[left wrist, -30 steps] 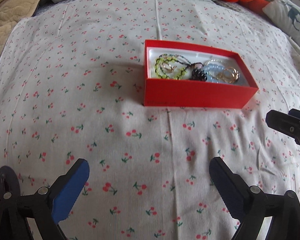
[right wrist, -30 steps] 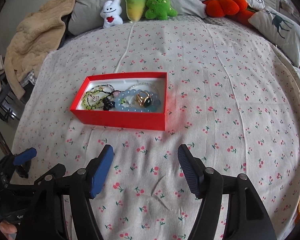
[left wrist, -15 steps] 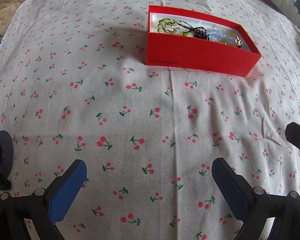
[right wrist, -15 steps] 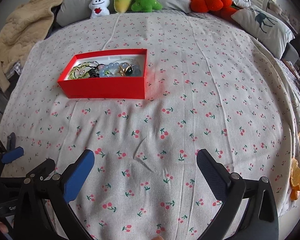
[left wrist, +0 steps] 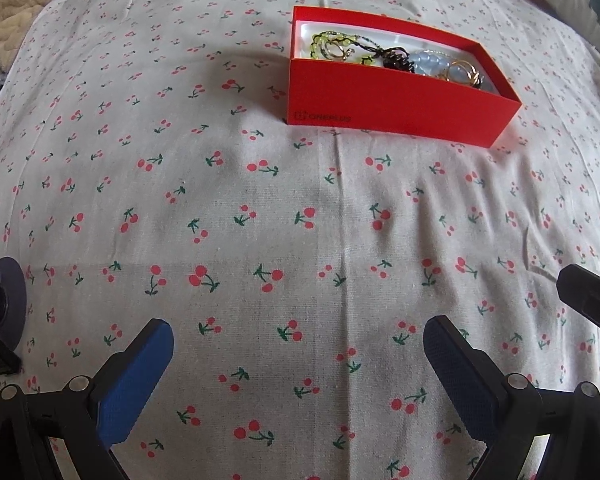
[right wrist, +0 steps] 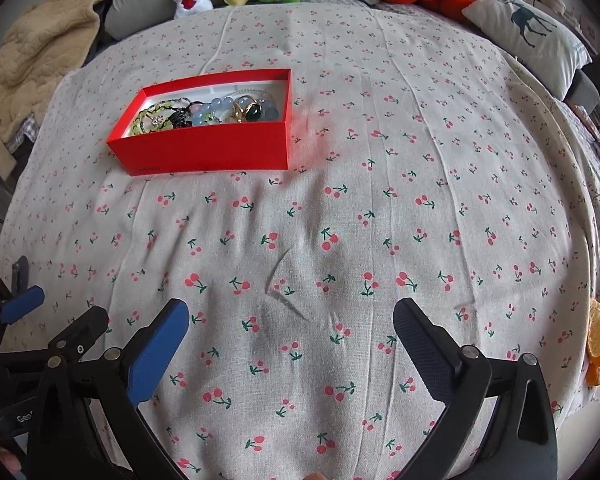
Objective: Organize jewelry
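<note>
Both grippers are hovering low over the bed (right wrist: pixel 380 128), well short of the red box (right wrist: pixel 204 152). Left gripper (left wrist: pixel 298 354) is standing spread wide, nothing between its pads; right gripper (right wrist: pixel 292 332) is likewise spread and holding nothing. All visible jewelry (right wrist: pixel 208 114) is lying inside the box: a green bead strand (left wrist: pixel 320 46), a dark piece, pale blue beads (right wrist: pixel 210 110), gold rings (right wrist: pixel 244 110), heaped together and overlapping. No loose piece is showing on the cherry-print sheet (left wrist: pixel 260 208). Judgement: the scene is fitting either a collected, finished box or a tangle waiting for sorting; the pictures are not settling which. Any reach into the box would be calling for a steep approach over the near wall and a fine pinch on one strand.
</note>
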### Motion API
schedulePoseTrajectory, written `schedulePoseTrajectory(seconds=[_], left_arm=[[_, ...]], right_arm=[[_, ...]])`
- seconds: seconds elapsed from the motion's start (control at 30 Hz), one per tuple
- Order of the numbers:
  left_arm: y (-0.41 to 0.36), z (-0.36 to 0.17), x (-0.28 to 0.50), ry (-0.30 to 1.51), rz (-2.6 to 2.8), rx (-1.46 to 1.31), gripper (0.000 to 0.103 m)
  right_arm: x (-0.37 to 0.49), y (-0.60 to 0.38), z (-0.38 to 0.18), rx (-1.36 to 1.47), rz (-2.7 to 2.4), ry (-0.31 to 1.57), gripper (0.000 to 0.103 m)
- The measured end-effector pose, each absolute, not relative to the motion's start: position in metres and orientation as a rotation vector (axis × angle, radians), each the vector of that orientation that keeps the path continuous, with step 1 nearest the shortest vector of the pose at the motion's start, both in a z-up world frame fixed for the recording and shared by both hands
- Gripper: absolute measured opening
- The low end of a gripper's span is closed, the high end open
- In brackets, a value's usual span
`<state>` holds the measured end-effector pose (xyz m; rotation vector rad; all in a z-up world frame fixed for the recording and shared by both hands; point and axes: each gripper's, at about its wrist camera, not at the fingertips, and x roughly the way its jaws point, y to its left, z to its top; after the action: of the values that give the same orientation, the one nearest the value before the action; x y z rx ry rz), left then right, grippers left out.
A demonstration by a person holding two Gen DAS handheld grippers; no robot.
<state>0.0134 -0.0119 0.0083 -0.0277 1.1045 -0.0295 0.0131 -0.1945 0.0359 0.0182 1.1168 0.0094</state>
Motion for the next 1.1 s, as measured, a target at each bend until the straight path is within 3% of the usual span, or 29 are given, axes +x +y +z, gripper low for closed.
schedulePoseTrajectory(seconds=[1.1], left_arm=[[-0.020,0.013,0.005,1.067,-0.027,0.032,0.103]], right_arm=[[0.017,-0.181,0.043,-0.021,-0.002,1.101,0.103]])
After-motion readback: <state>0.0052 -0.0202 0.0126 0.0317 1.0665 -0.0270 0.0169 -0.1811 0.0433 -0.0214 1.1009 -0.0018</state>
